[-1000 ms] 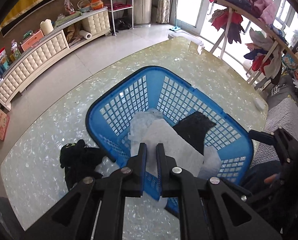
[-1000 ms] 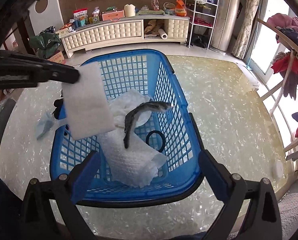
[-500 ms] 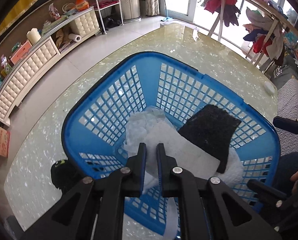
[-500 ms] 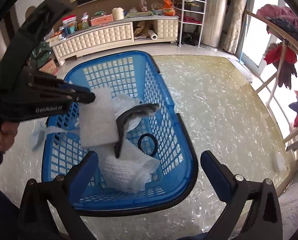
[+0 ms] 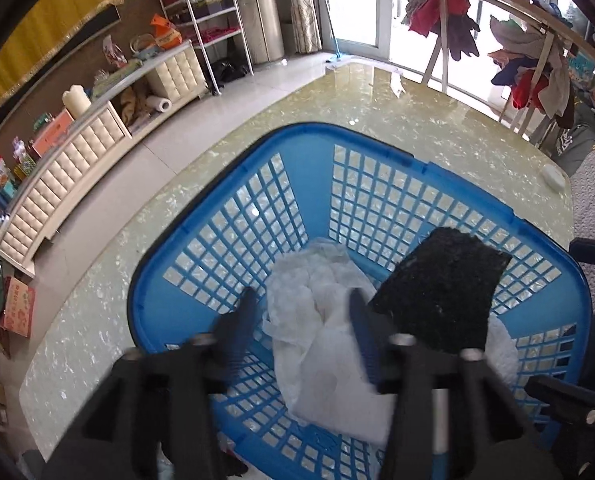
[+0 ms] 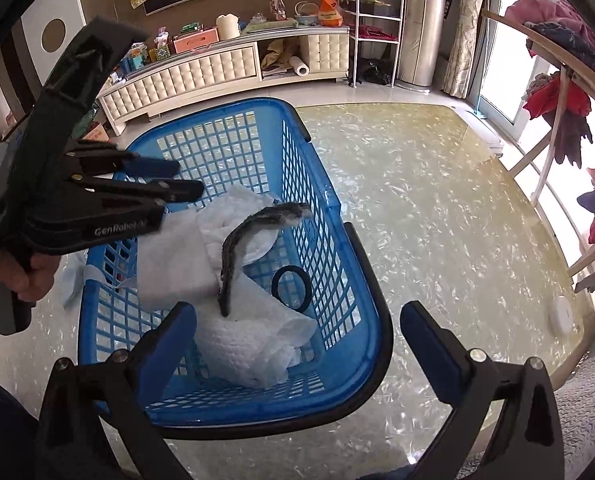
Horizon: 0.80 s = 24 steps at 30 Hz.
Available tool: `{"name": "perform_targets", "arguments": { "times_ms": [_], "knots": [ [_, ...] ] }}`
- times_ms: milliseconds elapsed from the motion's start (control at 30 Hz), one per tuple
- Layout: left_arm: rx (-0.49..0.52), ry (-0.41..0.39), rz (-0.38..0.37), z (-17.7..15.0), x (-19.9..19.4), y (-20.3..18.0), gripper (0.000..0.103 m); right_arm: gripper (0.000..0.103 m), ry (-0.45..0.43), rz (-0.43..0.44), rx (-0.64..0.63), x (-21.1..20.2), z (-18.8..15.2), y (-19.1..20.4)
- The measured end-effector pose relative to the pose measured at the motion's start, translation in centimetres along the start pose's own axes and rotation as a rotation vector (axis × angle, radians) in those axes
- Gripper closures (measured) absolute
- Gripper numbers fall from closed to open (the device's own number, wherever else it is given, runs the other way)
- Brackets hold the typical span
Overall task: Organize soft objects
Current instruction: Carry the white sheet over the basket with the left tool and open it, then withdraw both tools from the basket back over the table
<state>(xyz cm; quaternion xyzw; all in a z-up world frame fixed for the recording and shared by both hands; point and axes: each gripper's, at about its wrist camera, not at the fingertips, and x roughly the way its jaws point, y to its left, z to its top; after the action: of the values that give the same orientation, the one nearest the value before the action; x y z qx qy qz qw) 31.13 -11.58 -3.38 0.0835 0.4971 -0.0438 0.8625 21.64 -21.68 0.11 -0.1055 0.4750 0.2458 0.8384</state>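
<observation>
A blue mesh basket [image 5: 377, 160] [image 6: 361, 320] stands on the glossy table. In it lie crumpled white paper towels [image 5: 313, 280] [image 6: 257, 344], a dark scouring pad [image 5: 441, 288] [image 6: 233, 248] leaning on edge, a black ring [image 6: 291, 288] and a flat white pad [image 5: 341, 392] [image 6: 169, 260]. My left gripper [image 5: 303, 320] [image 6: 189, 180] hangs over the basket with its jaws opening. The white pad lies loose below them, not pinched. My right gripper [image 6: 301, 332] stands open and empty over the basket's near end.
A pale blue cloth [image 6: 71, 280] lies on the table just outside the basket's left wall, and something dark [image 5: 233, 464] sits beside its near edge. A small white disc [image 6: 563, 314] rests near the table's right edge. A clothes rack [image 5: 537, 64] stands beyond.
The left gripper's jaws have parted and let go of the flat white pad, which has dropped onto the towels in the basket. The right gripper stays put.
</observation>
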Motion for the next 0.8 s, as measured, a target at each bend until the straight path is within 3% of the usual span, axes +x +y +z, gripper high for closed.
{"name": "perform_targets", "arguments": {
  "times_ms": [67, 200, 333, 533, 633, 767, 800],
  "knots": [
    [0.000, -0.017, 0.013, 0.0, -0.1, 0.0, 0.050, 0.001, 0.004, 0.003, 0.000, 0.1, 0.0, 0.0],
    [0.004, -0.029, 0.025, 0.0, -0.6, 0.1, 0.030, 0.001, 0.005, 0.004, 0.001, 0.1, 0.0, 0.0],
    [0.012, -0.018, 0.021, 0.0, -0.9, 0.0, 0.030, 0.001, 0.004, 0.004, 0.006, 0.1, 0.1, -0.2],
    [0.021, -0.039, 0.000, -0.4, -2.7, -0.1, 0.022, 0.001, -0.006, 0.016, 0.015, -0.2, 0.1, -0.4],
    [0.022, -0.052, -0.033, -0.6, -3.8, -0.2, 0.016, 0.001, -0.011, 0.026, 0.020, -0.4, 0.1, -0.5],
    [0.046, -0.074, -0.019, -1.0, -5.1, -0.8, 0.000, 0.001, -0.038, 0.032, 0.018, -1.0, -0.1, -0.4],
    [0.052, -0.081, -0.023, -1.2, -5.4, -1.0, 0.000, 0.001, -0.043, 0.034, 0.019, -1.2, -0.1, -0.4]
  ]
}}
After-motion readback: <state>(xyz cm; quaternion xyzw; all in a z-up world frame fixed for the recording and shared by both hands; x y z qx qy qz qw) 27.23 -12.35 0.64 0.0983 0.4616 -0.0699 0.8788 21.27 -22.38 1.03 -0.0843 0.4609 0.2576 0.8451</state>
